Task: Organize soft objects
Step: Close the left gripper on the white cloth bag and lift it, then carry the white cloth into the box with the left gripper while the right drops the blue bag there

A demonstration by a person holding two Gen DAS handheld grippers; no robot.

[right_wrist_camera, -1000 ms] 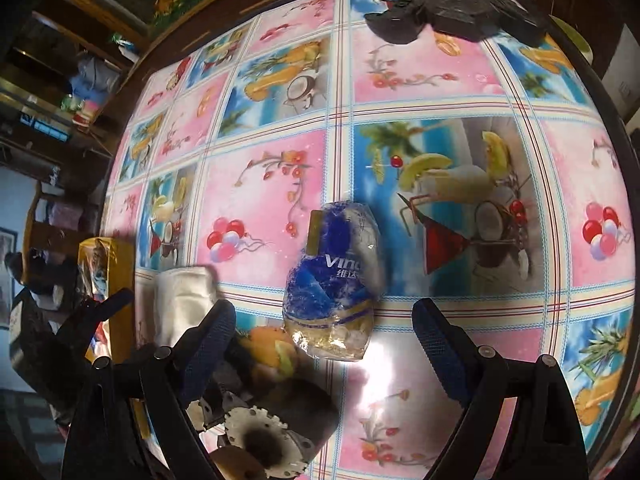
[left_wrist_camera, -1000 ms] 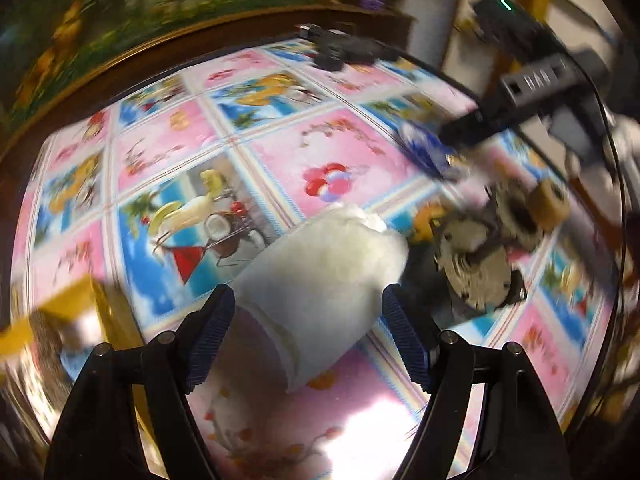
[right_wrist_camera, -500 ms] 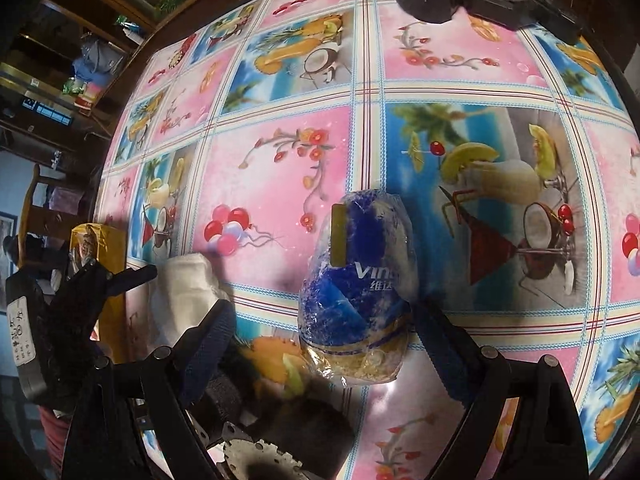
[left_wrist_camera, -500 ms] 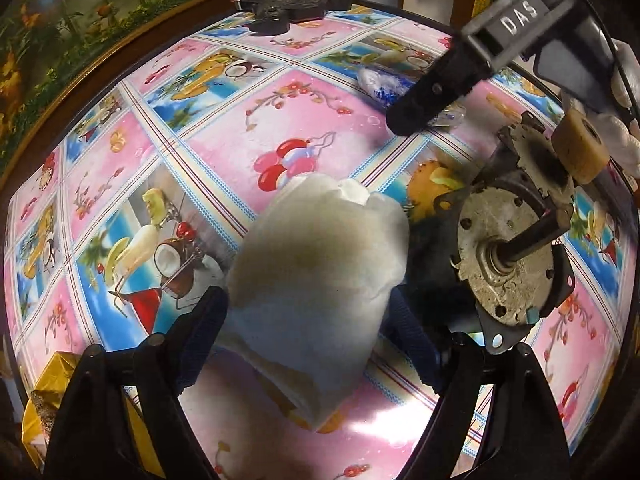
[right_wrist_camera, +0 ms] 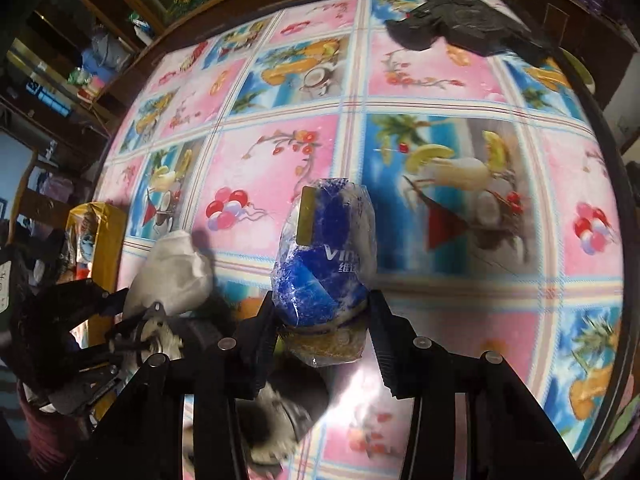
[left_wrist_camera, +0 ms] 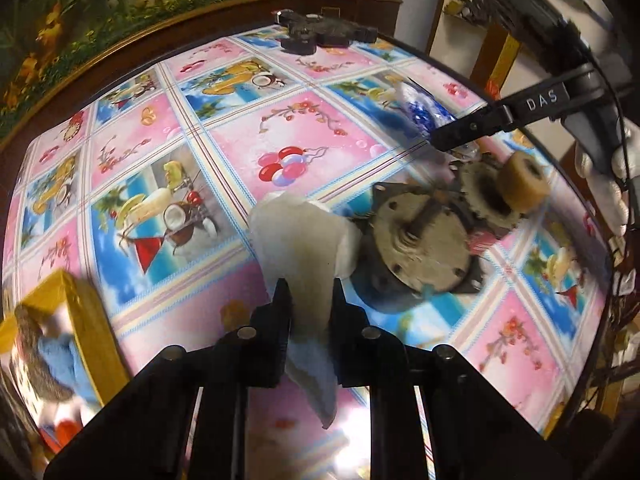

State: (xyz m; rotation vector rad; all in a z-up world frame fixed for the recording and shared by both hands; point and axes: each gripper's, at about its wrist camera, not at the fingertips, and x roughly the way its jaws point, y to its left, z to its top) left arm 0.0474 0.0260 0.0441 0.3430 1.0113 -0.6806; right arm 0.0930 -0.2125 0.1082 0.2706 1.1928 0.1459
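Two soft things are in play on the tabletop (left_wrist_camera: 224, 152), w/ its pink-and-blue fruit cloth. The left hand-held gripper (left_wrist_camera: 310, 300) is pressed right in on the white cloth (left_wrist_camera: 298, 248); the fabric is squashed thin between the jaws, w/ a flap hanging out below. It looks limp and light, so it should lift easily but will droop and swing. A pinch mid-fold, as here, seems sound; a pinch on a single edge would prob. let it unfurl.

The right hand-held gripper (right_wrist_camera: 322, 312) is closing on the blue pack (right_wrist_camera: 326, 256), a crinkly plastic-wrapped bundle, likely tissues. The pack sits between the jaws at its near end, and both appear to touch its sides. I'd judge it light and squashy under a slick film, so it could slide or twist out if taken only at the end. A grip nearer the middle, across the narrow width, would be safer. Too hard a squeeze might only crease it, nothing fragile there.

Just beside the cloth lies a motor (left_wrist_camera: 420, 248) w/ a gear and a roller on its shaft: hard and heavy-looking, not part of the sort. The cloth's edge touches or overlaps it, so a lift might drag there. A yellow box (left_wrist_camera: 76, 320) sits at the left edge, approx. where soft items could go, tho that's a guess.
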